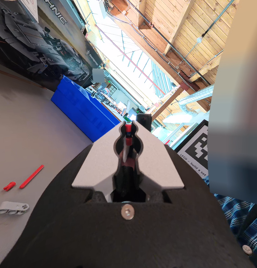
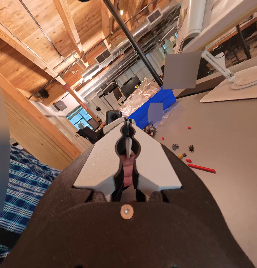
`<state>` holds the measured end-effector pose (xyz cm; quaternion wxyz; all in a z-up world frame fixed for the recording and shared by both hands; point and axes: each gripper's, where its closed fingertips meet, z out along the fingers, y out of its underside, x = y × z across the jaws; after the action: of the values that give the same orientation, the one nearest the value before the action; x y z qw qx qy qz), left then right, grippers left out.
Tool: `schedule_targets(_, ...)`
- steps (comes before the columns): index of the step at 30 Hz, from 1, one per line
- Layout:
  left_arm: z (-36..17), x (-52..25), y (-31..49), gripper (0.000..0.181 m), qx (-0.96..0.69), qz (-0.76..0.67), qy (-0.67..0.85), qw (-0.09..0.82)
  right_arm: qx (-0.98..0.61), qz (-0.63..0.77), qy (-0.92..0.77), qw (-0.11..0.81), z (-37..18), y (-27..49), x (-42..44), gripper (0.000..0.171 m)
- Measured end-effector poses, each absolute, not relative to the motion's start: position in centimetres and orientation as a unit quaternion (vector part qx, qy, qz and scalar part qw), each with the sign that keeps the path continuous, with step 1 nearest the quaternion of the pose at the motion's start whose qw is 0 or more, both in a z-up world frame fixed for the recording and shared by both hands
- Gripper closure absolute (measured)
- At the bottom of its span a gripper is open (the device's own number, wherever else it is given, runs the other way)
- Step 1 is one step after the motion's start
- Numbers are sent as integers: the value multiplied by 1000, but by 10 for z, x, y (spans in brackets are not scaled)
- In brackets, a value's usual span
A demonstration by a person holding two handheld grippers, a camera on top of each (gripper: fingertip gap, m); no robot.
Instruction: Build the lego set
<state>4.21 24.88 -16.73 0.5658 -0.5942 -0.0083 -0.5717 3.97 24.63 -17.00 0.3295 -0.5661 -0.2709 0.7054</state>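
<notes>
Both grippers are raised above the table and meet tip to tip. My left gripper (image 1: 128,123) is shut on a small lego assembly: a red bush (image 1: 127,128) at the tips, a blue pin (image 1: 128,134), a second red bush (image 1: 128,141) and a light grey beam (image 1: 125,153) seen edge-on. My right gripper (image 2: 127,121) is closed on the upper end of the same light grey beam (image 2: 128,145), which hangs between its fingers. The left gripper's finger (image 2: 112,127) and camera (image 2: 113,116) show just behind the right tips. The right gripper's camera (image 1: 143,121) shows behind the left tips.
On the grey table (image 1: 30,130) lie a red axle (image 1: 31,176), a red pin (image 1: 9,186) and a grey beam (image 1: 12,207). A blue bin (image 1: 84,110) and the set's box (image 1: 38,43) stand behind. The right view shows another red axle (image 2: 201,168), loose pieces (image 2: 183,147) and a part-built assembly (image 2: 151,130). Left tips and right tips are each some 15 centimetres from the red axle (image 2: 201,168). It is also in sight in the left wrist view (image 1: 35,172).
</notes>
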Motion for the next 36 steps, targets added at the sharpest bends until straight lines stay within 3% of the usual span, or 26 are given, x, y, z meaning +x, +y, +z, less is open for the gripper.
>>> schedule_targets(6,-167,46,246,175,-600,-564,9,567,-579,660,-338,340,-177,239,37,156)
schedule_targets(12,-166,50,245,175,-602,-566,23,563,-569,681,-327,324,-173,237,40,167)
schedule_targets(36,-162,48,248,175,-568,-597,-25,566,-559,717,-216,357,-162,245,43,168)
